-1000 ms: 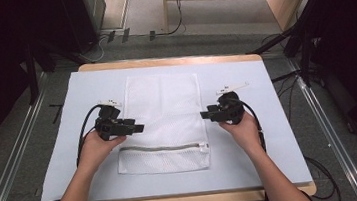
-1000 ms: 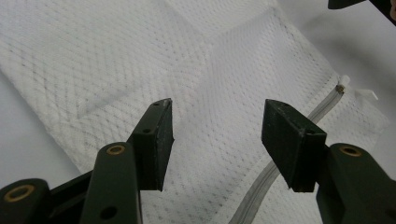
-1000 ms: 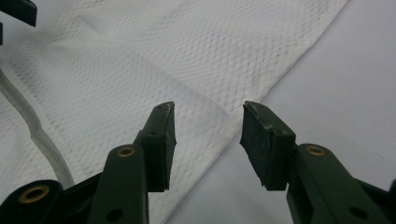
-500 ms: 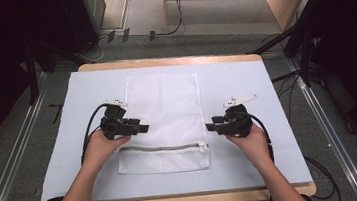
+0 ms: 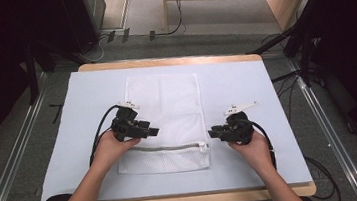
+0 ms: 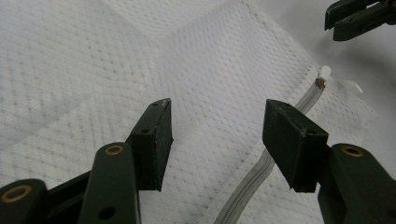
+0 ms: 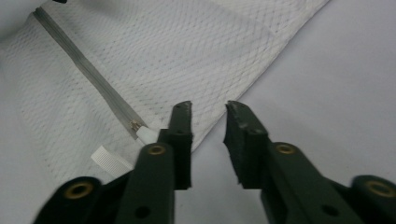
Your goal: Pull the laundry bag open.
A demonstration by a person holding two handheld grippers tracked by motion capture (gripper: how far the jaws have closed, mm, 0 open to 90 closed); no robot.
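Note:
A white mesh bag [image 5: 165, 117] lies flat on the mat, its grey zipper [image 5: 171, 147] running across near the front end. My left gripper [image 5: 152, 132] hovers low over the bag's left half, just behind the zipper. In the left gripper view it [image 6: 217, 109] stands wide open over the mesh with the zipper [image 6: 259, 175] under its right jaw. My right gripper [image 5: 212, 133] sits just off the bag's right edge. In the right gripper view it [image 7: 209, 108] is open a narrow gap with nothing in it, and the white zipper pull [image 7: 147, 134] lies just left of its left jaw.
The bag rests on a pale mat [image 5: 256, 92] covering a wooden table [image 5: 172, 61]. A small white tab [image 7: 110, 161] sticks out of the bag beside the pull. Each gripper's cable [image 5: 100, 126] trails back along the forearm. Metal rails [image 5: 16, 157] flank the table.
My right gripper has come toward the person and down to the bag's right edge by the zipper end. My left gripper has shifted slightly toward the zipper.

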